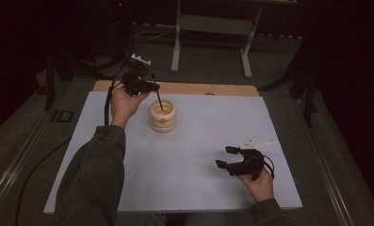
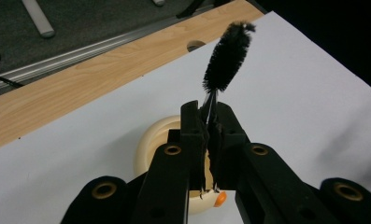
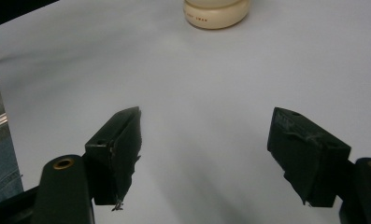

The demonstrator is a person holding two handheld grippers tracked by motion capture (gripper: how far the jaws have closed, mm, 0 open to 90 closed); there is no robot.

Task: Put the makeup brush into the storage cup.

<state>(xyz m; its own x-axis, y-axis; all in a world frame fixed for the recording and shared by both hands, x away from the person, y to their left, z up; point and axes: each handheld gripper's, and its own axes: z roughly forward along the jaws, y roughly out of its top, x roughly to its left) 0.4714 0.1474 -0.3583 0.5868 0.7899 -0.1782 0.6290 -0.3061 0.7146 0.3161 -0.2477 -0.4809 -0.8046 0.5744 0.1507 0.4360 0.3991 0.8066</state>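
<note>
A cream ribbed pot (image 1: 163, 117) with an orange spot on its front stands on the white sheet (image 1: 199, 179), left of middle. My left gripper (image 1: 152, 87) hovers just behind and left of the pot, shut on the thin wire stem of a black bottle brush (image 1: 159, 100). In the high view the brush slants down to the pot's mouth. In the left gripper view the bristled head (image 2: 227, 56) sticks out past the left gripper (image 2: 209, 109), with the pot (image 2: 150, 140) below the jaws. My right gripper (image 1: 224, 157) rests near the front right, open and holding nothing. Between the right gripper's (image 3: 204, 135) jaws lies bare sheet, with the pot (image 3: 216, 14) far ahead.
The white sheet covers a wooden tabletop (image 1: 199, 88), which shows as a strip along the back with a small hole (image 2: 196, 45). A metal stand (image 1: 213, 28) is on the floor behind the table. Cables trail at the left (image 1: 107, 101).
</note>
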